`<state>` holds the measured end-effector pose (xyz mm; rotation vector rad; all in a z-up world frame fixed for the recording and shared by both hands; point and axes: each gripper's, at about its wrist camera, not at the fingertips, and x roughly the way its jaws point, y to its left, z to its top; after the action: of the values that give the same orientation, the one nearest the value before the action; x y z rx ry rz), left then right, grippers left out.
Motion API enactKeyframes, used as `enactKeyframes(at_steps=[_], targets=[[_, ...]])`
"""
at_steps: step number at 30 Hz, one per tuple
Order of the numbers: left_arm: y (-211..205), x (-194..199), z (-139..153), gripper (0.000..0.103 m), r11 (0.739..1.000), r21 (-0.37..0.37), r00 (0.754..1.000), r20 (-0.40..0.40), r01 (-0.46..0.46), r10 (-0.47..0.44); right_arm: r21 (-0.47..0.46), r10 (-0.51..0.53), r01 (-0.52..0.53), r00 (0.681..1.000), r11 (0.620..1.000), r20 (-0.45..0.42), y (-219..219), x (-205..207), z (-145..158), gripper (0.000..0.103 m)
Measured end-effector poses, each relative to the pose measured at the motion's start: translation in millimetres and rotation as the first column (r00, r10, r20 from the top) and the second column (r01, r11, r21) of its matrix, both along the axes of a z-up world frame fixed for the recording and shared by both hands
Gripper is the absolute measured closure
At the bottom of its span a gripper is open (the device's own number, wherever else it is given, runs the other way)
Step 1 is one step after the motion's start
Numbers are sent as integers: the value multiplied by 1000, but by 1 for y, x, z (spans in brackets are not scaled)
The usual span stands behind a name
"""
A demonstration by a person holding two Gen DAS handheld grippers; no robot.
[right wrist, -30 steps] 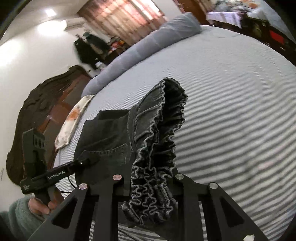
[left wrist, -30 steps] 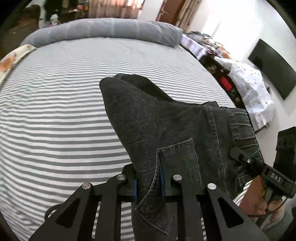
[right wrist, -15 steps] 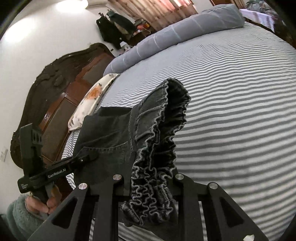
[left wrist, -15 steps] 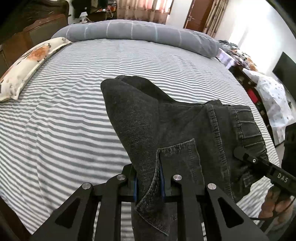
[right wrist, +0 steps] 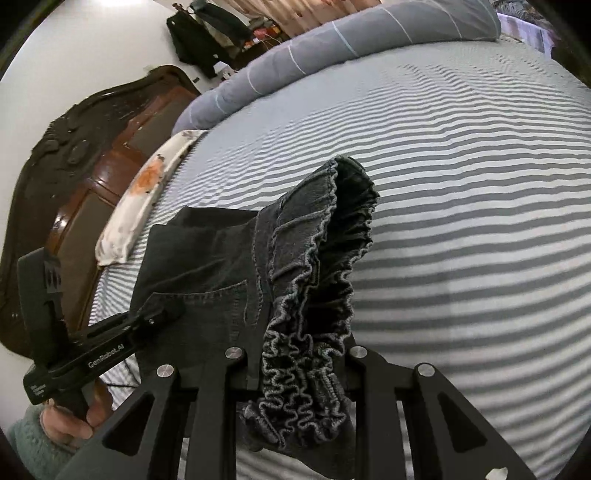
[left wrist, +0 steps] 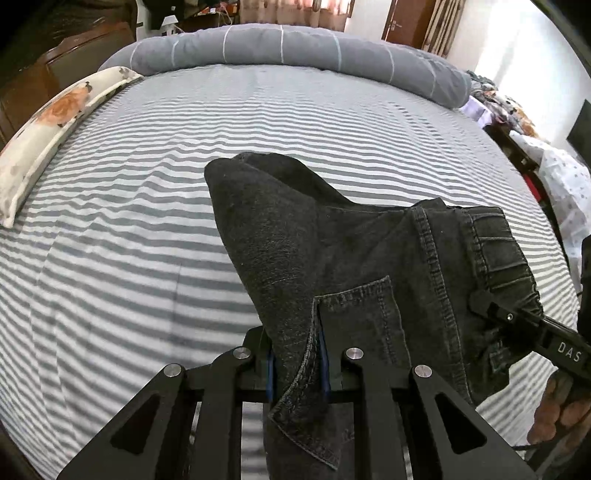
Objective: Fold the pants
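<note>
black denim pants [left wrist: 332, 266] pinched between left gripper [left wrist: 295, 363] fingers, waistband between right gripper [right wrist: 295, 365] fingers

Even, bright indoor light, white glare off the wall [left wrist: 517, 55] upper right; strong fisheye bowing, dark vignetted corners, bed stripes [right wrist: 461, 110] slightly soft.

The pants [left wrist: 332, 280] hide both grippers' fingertips, their lower cloth runs off the frame at 6 o'clock, and the dresser clutter [right wrist: 258, 31] at 12 o'clock blurs.
</note>
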<state>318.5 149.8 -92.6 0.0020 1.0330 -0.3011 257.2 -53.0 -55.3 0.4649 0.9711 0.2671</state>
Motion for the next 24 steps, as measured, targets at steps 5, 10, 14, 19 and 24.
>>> enactKeyframes(at_steps=[5, 10, 14, 19, 24], targets=[[-1, 11, -25, 79, 998, 47, 1000, -5, -31, 31, -58, -3, 1, 1000, 998, -28, -4, 18, -22, 81], [-5, 3, -33, 58, 991, 130, 999, 37, -35, 31, -114, -29, 23, 998, 993, -50, -11, 17, -34, 62], [-1, -13, -32, 49, 981, 188, 998, 49, -40, 31, -183, -33, 25, 999, 983, -40, -6, 4, -29, 47], [15, -49, -26, 46, 981, 184, 997, 51, -67, 59, -260, -35, 27, 999, 965, -28, 2, -27, -24, 38], [34, -88, -21, 45, 981, 145, 992, 18, -126, 125, -315, -48, 20, 996, 949, -81, 6, -37, -42, 38]])
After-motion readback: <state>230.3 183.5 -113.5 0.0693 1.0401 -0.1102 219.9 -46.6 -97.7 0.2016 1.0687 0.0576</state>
